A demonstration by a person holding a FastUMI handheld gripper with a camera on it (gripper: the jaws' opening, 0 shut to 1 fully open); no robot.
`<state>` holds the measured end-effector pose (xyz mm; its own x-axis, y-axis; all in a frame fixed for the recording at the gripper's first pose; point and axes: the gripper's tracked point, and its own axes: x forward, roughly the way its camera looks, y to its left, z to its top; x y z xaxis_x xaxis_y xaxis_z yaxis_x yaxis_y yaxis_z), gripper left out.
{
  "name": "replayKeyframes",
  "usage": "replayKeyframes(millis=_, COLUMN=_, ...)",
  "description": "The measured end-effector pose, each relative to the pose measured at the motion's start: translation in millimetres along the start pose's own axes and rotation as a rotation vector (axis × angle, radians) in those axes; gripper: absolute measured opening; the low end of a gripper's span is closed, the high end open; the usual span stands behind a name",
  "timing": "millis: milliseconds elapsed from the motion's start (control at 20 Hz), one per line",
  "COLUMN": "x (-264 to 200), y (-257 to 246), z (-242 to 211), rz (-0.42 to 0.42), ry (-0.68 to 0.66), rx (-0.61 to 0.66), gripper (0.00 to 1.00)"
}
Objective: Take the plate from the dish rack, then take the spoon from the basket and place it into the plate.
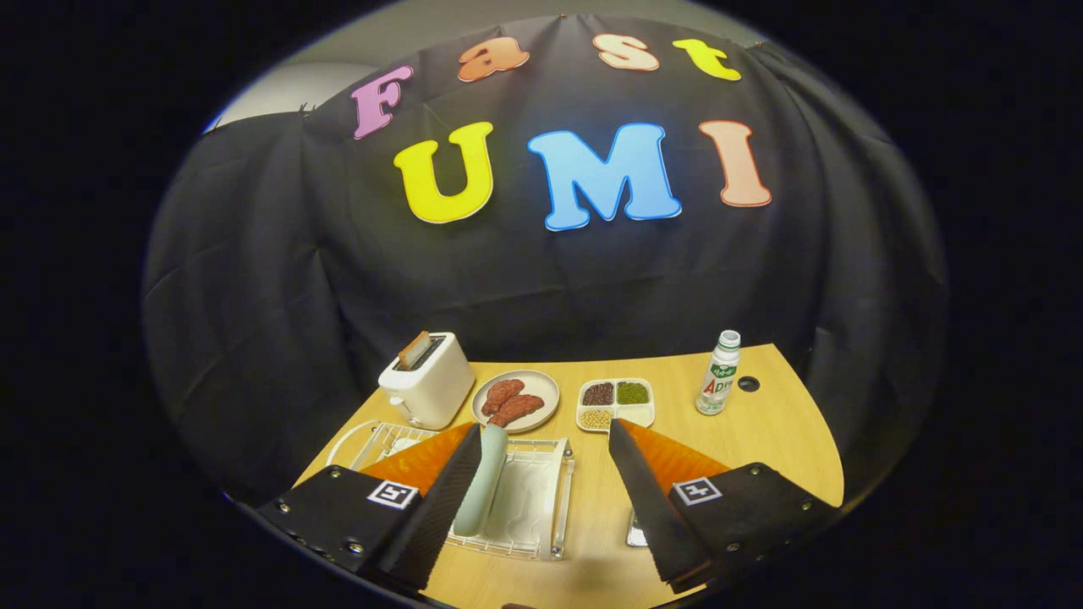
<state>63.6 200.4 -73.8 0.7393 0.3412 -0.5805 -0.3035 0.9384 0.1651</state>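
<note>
A pale green plate (482, 482) stands on edge in the clear dish rack (541, 507), which lies on the wooden table between my fingers. My gripper (543, 430) is open and hovers over the rack. The plate runs right along the inner face of the left finger (440, 499); whether they touch I cannot tell. The right finger (651, 491) is well apart from the plate, over bare table. A small shiny metal piece (636, 531) peeks out beside the right finger; what it is I cannot tell.
Beyond the fingers stand a white toaster (427, 381) with toast in it, a round plate of sausages (516, 399), a divided tray of beans (616, 403) and a small bottle (719, 374). White wire work (376, 436) shows behind the left finger.
</note>
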Motion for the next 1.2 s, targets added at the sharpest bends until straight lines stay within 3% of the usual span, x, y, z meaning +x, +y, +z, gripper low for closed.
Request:
replayKeyframes(millis=500, x=36.9, y=31.6, z=-57.9, rz=-0.070, ry=0.344, rx=0.047, gripper=0.94)
replayKeyframes(millis=550, x=39.9, y=36.7, z=-61.7, rz=-0.082, ry=0.373, rx=0.042, gripper=0.90)
replayKeyframes(millis=600, x=46.1, y=43.0, z=-65.4, rz=-0.089, ry=0.392, rx=0.031, gripper=0.84)
replayKeyframes(millis=800, x=63.7, y=54.8, z=-76.1, rz=-0.138, ry=0.434, rx=-0.035, gripper=0.86)
replayKeyframes(millis=850, x=64.9, y=57.4, z=-77.2, rz=-0.149, ry=0.441, rx=-0.037, gripper=0.75)
replayKeyframes(millis=1200, x=85.1, y=51.8, z=-93.8, rz=-0.269, ry=0.522, rx=-0.014, gripper=0.70)
